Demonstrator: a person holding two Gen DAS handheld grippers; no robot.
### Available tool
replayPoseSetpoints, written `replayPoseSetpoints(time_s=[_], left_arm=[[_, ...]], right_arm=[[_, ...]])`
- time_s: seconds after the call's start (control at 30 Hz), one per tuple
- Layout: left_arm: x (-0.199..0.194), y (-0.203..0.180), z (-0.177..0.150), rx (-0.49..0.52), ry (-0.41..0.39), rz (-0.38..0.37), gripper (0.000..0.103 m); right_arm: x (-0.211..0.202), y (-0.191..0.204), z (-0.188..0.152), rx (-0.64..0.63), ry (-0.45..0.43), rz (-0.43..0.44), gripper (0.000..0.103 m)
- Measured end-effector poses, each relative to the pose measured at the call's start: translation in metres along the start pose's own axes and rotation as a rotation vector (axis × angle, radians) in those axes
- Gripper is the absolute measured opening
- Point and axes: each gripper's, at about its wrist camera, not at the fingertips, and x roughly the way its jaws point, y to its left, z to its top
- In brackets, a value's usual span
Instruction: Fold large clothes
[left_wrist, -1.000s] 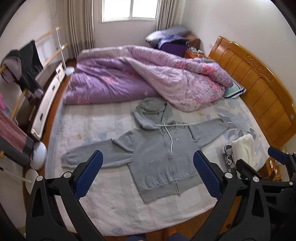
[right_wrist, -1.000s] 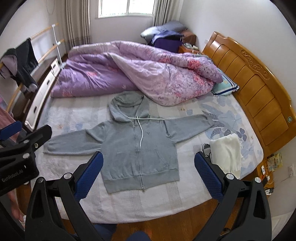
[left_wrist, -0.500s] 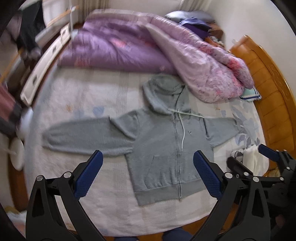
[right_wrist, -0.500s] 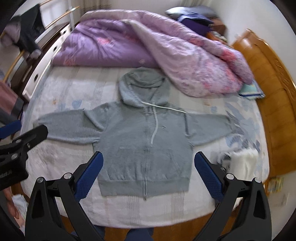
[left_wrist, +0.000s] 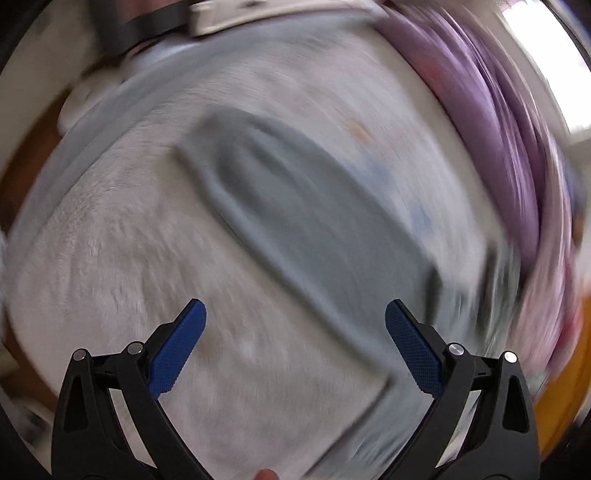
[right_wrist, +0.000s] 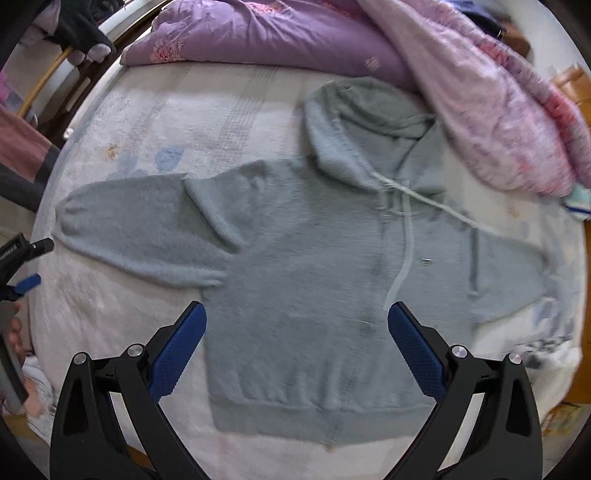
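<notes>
Left gripper (left_wrist: 294, 325) wide open, nothing between the blue pads, not touching anything; it hangs over the left sleeve (left_wrist: 310, 221) of the grey hoodie (right_wrist: 317, 280). Left wrist view is motion-blurred, so fine detail is unreadable. Right gripper (right_wrist: 295, 325) also fully spread, empty, hovering above the hoodie's lower front, clear of the fabric. Hoodie lies flat, zip side up, on the white bed sheet (right_wrist: 155, 122): hood toward the far side, both sleeves stretched out left and right, hem at the near edge. White drawstring (right_wrist: 406, 236) trails across the chest. Purple quilt (right_wrist: 280, 33) bunched on the far side, overlapping just beside the hood.
</notes>
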Motion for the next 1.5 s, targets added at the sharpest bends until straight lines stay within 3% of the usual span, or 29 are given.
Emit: replayPoseSetpoints(time_s=[0.13,0.23,0.27,0.33,0.4,0.47,0.5,0.57,0.7,0.73,0.8,0.9,1.0,1.1,1.27,1.37,1.5], left_arm=[[0.034,0.047,0.045,-0.121,-0.007,-0.007,0.097],[0.056,0.060,0.068,-0.112,-0.034,-0.005,0.096],[0.063,0.064,0.074,-0.111,-0.036,-0.027,0.093],[0.070,0.071,0.078,-0.139,-0.021,-0.034,0.076],[0.077,0.077,0.083,-0.168,-0.015,-0.053,0.069],[0.082,0.081,0.086,-0.172,-0.009,-0.027,0.061],[0.084,0.085,0.087,-0.190,-0.007,-0.031,0.058],[0.084,0.092,0.086,-0.210,-0.002,-0.037,0.053],[0.072,0.097,0.081,-0.138,-0.008,-0.060,0.020],[0.066,0.096,0.080,-0.123,-0.018,-0.065,0.016],[0.053,0.090,0.079,-0.089,-0.048,-0.074,0.016],[0.021,0.080,0.067,-0.054,-0.110,-0.101,0.015],[-0.019,0.054,0.052,-0.012,-0.193,-0.144,0.015],[-0.063,0.017,0.031,0.051,-0.277,-0.180,0.014],[-0.127,-0.081,-0.025,0.221,-0.394,-0.239,0.014],[-0.144,-0.142,-0.066,0.314,-0.429,-0.306,0.014],[-0.134,-0.249,-0.140,0.448,-0.403,-0.381,0.014]], right_arm=[[0.041,0.011,0.009,0.044,0.018,0.052,0.095],[0.067,0.016,0.018,0.101,0.022,0.093,0.095],[0.074,0.016,0.020,0.131,0.022,0.125,0.095],[0.090,0.013,0.024,0.210,0.031,0.200,0.095],[0.101,0.013,0.027,0.257,0.034,0.247,0.091],[0.115,0.015,0.032,0.283,0.048,0.293,0.067],[0.120,0.016,0.032,0.294,0.055,0.313,0.062],[0.138,0.019,0.035,0.314,0.086,0.332,0.034],[0.173,0.023,0.033,0.336,0.166,0.316,0.014],[0.181,0.024,0.031,0.333,0.183,0.298,0.008],[0.198,0.025,0.027,0.302,0.221,0.252,0.000],[0.208,0.026,0.031,0.296,0.234,0.250,0.000],[0.209,0.028,0.036,0.254,0.258,0.256,0.000],[0.205,0.018,0.039,0.276,0.275,0.348,0.000],[0.153,-0.033,0.031,0.276,0.157,0.466,0.006],[0.111,-0.096,0.014,0.284,0.081,0.469,0.006],[0.076,-0.205,-0.016,0.316,0.004,0.386,0.006]])
